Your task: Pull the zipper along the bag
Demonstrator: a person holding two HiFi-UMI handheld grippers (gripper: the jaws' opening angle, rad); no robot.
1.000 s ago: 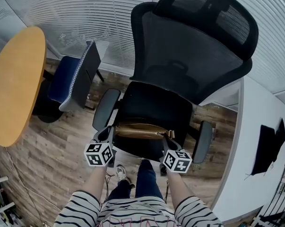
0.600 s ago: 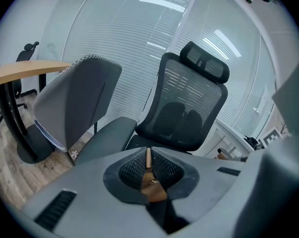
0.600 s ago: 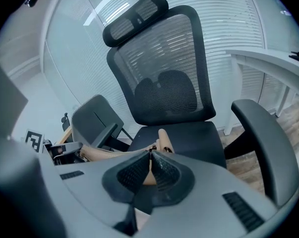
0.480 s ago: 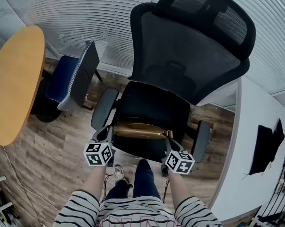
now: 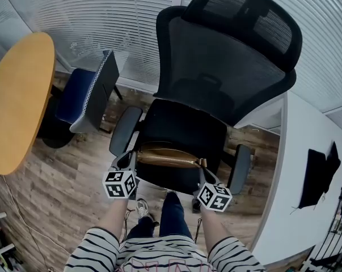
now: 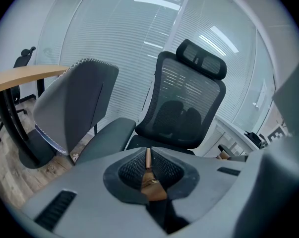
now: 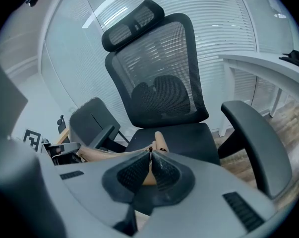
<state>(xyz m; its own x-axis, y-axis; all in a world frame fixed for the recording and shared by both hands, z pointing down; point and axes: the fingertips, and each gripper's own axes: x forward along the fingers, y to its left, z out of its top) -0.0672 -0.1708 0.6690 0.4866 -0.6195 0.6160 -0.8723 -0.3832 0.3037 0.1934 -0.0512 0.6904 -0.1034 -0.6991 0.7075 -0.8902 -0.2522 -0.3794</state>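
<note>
2 grippers [image 5: 131, 157] [image 5: 202, 166] pinch bag [image 5: 165, 155] ends, prob.

My left gripper [image 6: 148, 161] is pinching the tan bag [image 6: 153, 189] just before the black mesh chair [image 6: 189, 103]; a grey chair [image 6: 75, 103] is standing left of it.

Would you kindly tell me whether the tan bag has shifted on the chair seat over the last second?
No. The tan bag lies in the same place as before, stretched along the front edge of the black chair seat.
</note>
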